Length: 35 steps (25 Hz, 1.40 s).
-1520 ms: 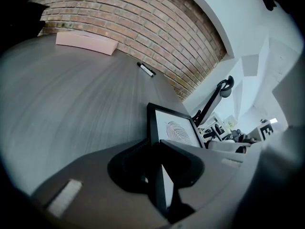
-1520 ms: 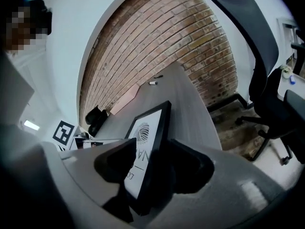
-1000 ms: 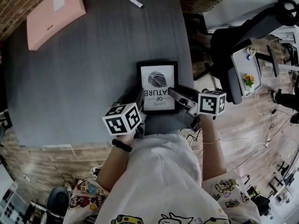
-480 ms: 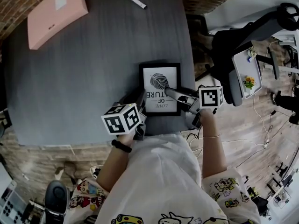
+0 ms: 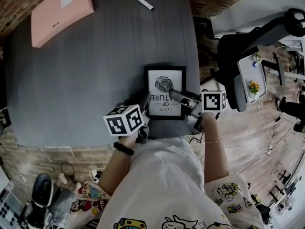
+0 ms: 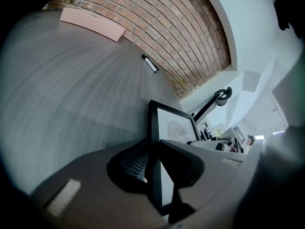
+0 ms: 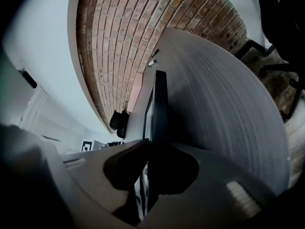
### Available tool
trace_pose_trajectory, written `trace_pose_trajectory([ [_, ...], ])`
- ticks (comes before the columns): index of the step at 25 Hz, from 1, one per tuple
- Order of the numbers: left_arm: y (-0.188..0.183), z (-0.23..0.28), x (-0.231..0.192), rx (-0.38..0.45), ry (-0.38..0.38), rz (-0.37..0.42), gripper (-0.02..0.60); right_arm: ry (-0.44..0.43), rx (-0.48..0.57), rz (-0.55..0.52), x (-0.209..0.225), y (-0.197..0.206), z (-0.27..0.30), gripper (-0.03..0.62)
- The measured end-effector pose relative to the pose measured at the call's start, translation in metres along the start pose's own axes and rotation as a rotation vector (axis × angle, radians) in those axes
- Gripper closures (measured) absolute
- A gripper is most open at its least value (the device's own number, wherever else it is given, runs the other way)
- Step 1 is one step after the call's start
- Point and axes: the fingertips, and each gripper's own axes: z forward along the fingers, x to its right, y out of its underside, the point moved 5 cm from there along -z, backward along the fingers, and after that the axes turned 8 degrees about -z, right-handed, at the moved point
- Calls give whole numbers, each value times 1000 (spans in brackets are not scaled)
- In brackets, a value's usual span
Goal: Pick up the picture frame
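**Both grippers on the picture frame**

The black picture frame (image 5: 164,92), holding a leaf print with lettering that reads upside down from the head view, sits at the near right part of the grey table (image 5: 95,70), close to the person. The left gripper (image 5: 143,105) is clamped on the frame's left edge near its lower corner, one jaw on each face. The right gripper (image 5: 176,96) has just been closing its jaws, and they now pinch the frame's right edge. Whether the frame has lifted off the table cannot be told. A pink box (image 5: 59,13) and a marker (image 5: 140,0) lie well apart at the far side.
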Motion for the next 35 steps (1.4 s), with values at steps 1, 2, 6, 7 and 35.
trace_pose_trajectory([
  [1, 0, 0, 0, 2, 1, -7, 495, -2, 3, 7, 0, 0, 0, 544],
  [2, -1, 0, -1, 5, 2, -17, 495, -9, 9, 13, -1, 0, 0, 546],
  [6, -3, -1, -2, 20, 29, -86, 492, -86, 46, 40, -12, -2, 2, 569],
  [7, -4, -2, -3, 25, 37, -103, 491, -93, 49, 42, -13, -3, 2, 572],
  [35, -52, -71, 35, 329, 155, 28, 463, -58, 68, -236, -70, -39, -9, 582],
])
